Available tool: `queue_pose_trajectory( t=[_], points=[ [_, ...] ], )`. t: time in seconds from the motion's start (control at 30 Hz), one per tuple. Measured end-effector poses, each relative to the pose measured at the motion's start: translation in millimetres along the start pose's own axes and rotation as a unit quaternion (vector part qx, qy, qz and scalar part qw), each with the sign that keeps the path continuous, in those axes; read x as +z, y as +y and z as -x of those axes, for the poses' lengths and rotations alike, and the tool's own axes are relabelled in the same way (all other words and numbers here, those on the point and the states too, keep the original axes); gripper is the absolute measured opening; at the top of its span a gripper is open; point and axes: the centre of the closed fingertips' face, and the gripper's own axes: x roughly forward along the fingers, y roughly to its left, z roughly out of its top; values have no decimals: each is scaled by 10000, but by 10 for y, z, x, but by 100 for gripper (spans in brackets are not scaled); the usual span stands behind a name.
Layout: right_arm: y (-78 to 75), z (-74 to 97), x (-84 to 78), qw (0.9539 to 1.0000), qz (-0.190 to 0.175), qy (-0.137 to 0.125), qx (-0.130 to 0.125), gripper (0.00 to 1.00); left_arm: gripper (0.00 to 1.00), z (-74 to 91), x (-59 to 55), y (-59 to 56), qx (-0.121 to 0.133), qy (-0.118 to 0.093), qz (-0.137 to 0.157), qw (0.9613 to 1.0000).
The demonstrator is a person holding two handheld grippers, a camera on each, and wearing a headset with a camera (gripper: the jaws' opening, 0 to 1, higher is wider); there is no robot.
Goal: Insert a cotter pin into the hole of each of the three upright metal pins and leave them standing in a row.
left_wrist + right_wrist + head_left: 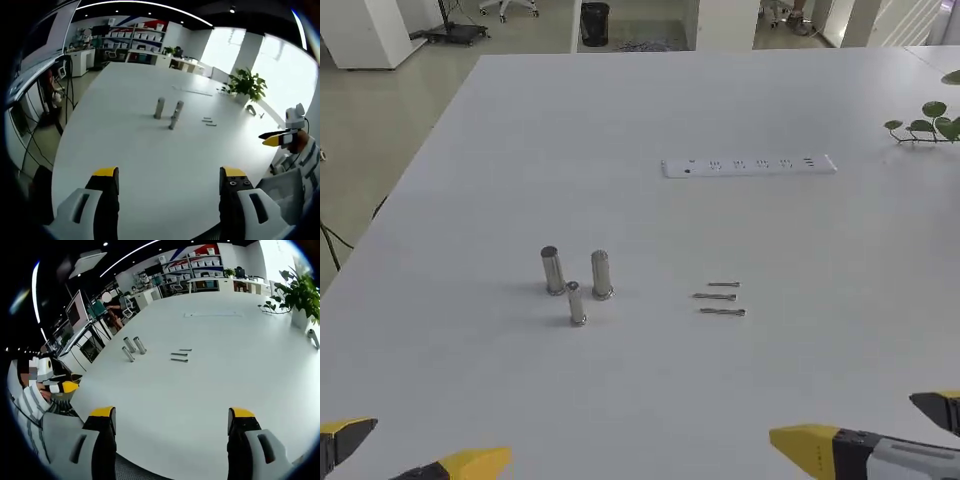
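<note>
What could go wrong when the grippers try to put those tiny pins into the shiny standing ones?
1. The three metal pins stand upright and close together, so the left gripper reaching for one could tip a neighbour.
2. The cotter pins are thin and lie flat on the table, so the right gripper may struggle to pinch one, and it could slide away.
</note>
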Motion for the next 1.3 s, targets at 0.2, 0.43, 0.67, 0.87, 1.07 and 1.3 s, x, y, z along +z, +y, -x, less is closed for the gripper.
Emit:
queue_pose_trajectory(
  t=[0.2,0.43,0.67,0.87,1.07,1.3],
  points=[
    [-16,30,1,10000,12,-25,-53,91,80,10,21,-2,-28,-9,-45,10000],
    [-26,55,5,9999,-29,-62,-103,91,77,-1,-33,8,-71,57,-28,10000],
    [-20,47,0,9999,-48,-60,-140,90,77,-17,-14,-7,-132,33,-9,9999],
    [-8,46,4,9998,-56,-70,-159,90,77,-36,5,-14,-220,50,-95,9997],
    [0,47,4,9998,-51,-78,-191,90,75,-97,2,-24,-317,113,-199,9992],
    [6,52,-18,9997,-66,-53,-214,90,72,-172,81,0,-369,149,-418,9983]
  ],
)
